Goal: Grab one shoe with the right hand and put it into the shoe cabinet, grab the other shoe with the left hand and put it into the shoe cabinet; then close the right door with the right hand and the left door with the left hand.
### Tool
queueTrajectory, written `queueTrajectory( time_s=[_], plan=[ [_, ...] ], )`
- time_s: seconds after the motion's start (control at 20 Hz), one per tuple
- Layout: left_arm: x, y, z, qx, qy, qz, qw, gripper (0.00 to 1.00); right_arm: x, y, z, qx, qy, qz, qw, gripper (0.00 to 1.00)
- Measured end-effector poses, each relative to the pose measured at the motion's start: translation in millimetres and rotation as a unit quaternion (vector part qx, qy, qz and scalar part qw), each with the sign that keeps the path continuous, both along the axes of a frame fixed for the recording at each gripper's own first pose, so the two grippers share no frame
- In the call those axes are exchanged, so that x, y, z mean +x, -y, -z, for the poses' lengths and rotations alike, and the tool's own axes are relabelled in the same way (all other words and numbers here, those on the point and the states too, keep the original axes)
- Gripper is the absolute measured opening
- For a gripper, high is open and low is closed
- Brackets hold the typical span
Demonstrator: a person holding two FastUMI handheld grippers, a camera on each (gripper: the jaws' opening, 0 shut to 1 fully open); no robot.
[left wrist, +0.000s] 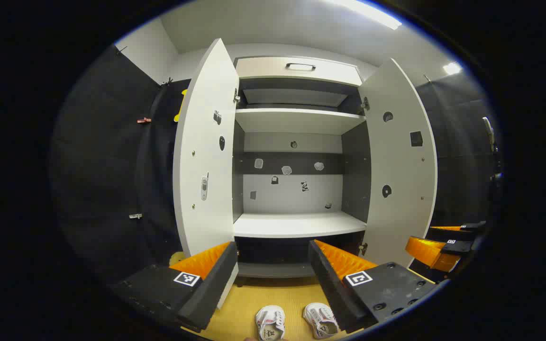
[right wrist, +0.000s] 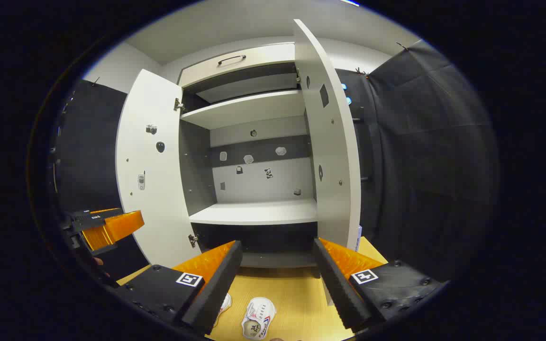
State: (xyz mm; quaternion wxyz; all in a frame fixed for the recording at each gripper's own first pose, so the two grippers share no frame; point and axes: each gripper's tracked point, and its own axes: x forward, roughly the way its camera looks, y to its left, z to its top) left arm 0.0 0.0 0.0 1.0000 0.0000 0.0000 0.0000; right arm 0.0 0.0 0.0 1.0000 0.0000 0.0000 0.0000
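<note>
The left gripper (left wrist: 273, 279) hangs with its jaws spread wide and nothing between them, and the right gripper (right wrist: 277, 279) is likewise wide and empty; each also shows at the edge of the other's view, out to the side and raised off the floor. Directly below them, on the yellow wooden floor (left wrist: 273, 291) in front of the cabinet, lie the two white shoes side by side: in the left gripper view one shoe (left wrist: 270, 323) sits under the gap between the jaws and the other shoe (left wrist: 321, 320) lies just beside the inner face of one finger, neither of them touched. Beyond them stands the shoe cabinet (left wrist: 296, 121), with its left door (left wrist: 205, 156) and right door (left wrist: 398, 161) both swung fully outward and its lower shelf (left wrist: 299, 224) bare. Judged from this, none of the four steps is done: both shoes have yet to be gripped and set inside, and both doors have yet to be closed. The task appears to be at its very start, with the right gripper's descent onto a shoe the likely first move.
</note>
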Motion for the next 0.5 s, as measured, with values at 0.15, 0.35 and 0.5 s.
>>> queueTrajectory(
  time_s=[0.15,0.35,0.5],
  plan=[
    [3,-11,5,0.009,0.002,0.022,1.000,0.95,-1,-8,8,0.008,-0.012,0.036,0.999,0.98],
    [-1,-24,18,-0.010,-0.006,0.056,0.998,0.95,-7,-22,16,-0.002,-0.017,0.061,0.998,0.98],
    [-1,-35,27,-0.007,-0.013,0.059,0.998,0.95,-8,-32,22,0.000,-0.022,0.061,0.998,0.98]
  ],
)
